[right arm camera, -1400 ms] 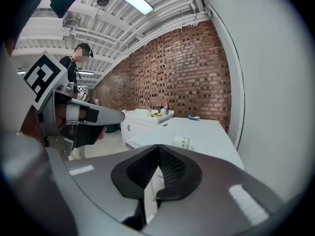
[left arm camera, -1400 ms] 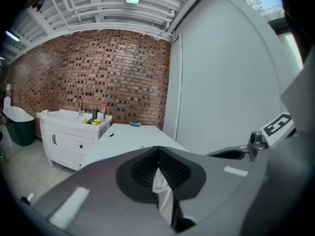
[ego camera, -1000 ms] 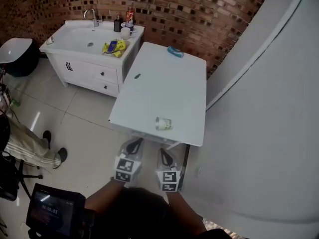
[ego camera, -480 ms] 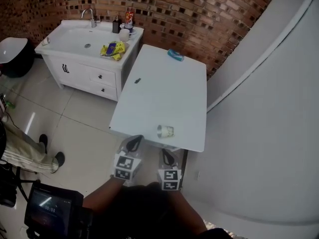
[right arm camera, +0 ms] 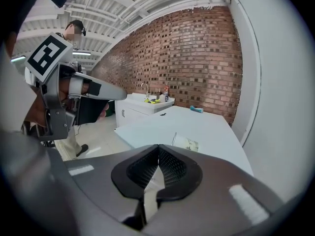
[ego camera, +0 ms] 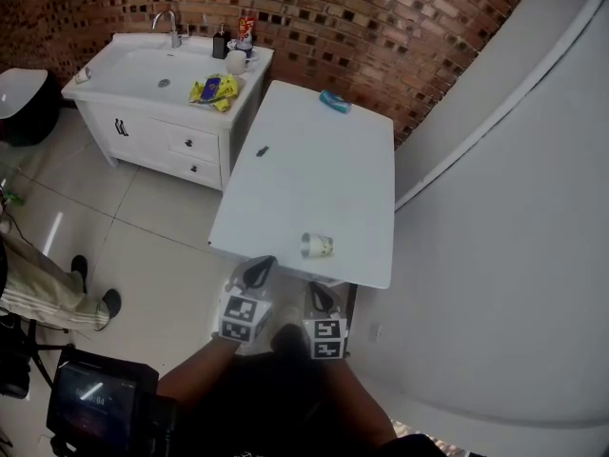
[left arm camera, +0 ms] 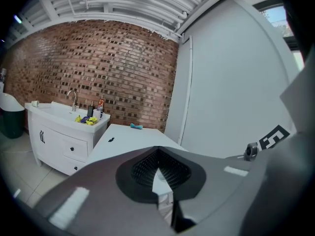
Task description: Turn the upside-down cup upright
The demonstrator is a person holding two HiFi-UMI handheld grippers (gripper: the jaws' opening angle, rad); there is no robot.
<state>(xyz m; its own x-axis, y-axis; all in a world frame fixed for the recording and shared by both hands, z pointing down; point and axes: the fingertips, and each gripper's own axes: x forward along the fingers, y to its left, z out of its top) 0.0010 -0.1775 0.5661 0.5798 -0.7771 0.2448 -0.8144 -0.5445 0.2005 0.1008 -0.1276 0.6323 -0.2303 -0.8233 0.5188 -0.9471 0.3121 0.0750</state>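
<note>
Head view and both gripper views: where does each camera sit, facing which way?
Head view: on the person's head, steeply down at table and cup; forearms, left gripper, right gripper show.
Left gripper view: on the left gripper, along the table toward the brick wall; own shut jaws show.
Right gripper view: on the right gripper, toward the cup; own shut jaws, left gripper show.
Shared: all three see the table.

Pale patterned cup (ego camera: 318,246) on its side, mouth facing left, by the near edge of the table (ego camera: 324,160)
</note>
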